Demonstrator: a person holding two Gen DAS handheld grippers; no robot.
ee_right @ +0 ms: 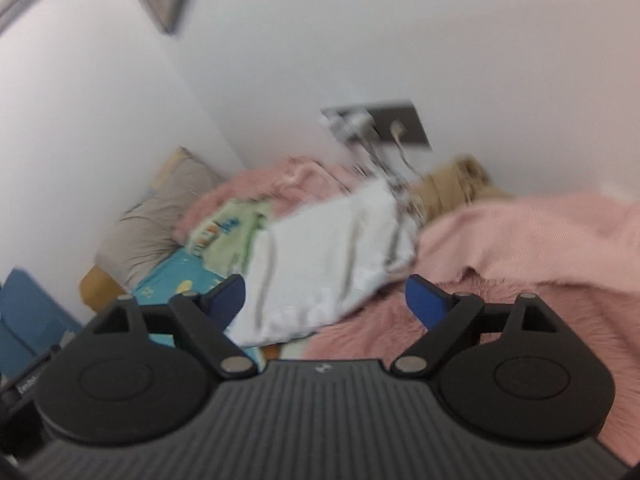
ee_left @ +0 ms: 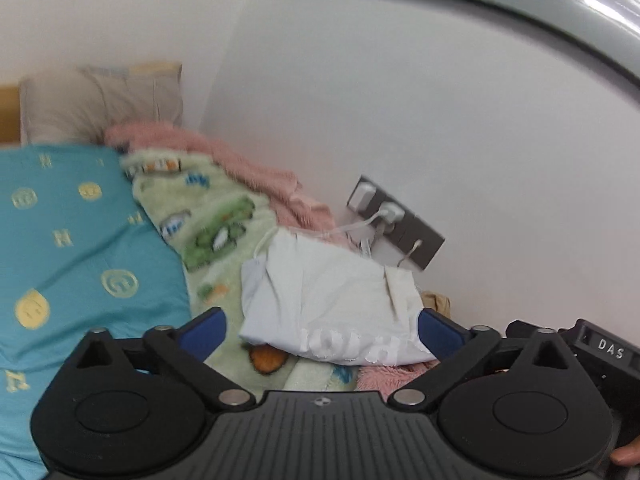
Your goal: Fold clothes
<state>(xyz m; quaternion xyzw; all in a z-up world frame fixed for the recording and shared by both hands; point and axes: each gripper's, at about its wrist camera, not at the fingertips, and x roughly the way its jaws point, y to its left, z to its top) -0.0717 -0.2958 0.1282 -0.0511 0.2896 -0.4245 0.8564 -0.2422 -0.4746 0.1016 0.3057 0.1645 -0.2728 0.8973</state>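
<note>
A folded white garment (ee_left: pixel 332 300) with white lettering along its near edge lies on the bed, on a green cartoon blanket (ee_left: pixel 212 220). My left gripper (ee_left: pixel 320 330) stands open just in front of it, blue fingertips (ee_left: pixel 204 332) apart on either side of its near edge, nothing held. In the right wrist view the same white garment (ee_right: pixel 320 256) lies ahead, blurred, between the green blanket (ee_right: pixel 228 232) and a pink blanket (ee_right: pixel 520 248). My right gripper (ee_right: pixel 326 300) is open too, above the garment's near end.
A teal sheet with gold emblems (ee_left: pixel 72 248) covers the bed's left. A grey pillow (ee_left: pixel 100 100) leans at the corner. A dark wall socket panel (ee_left: pixel 396 220) holds white chargers with cables trailing down. A tan cloth (ee_right: pixel 452 184) lies by the wall. Fluffy pink blanket (ee_left: pixel 248 160) runs along it.
</note>
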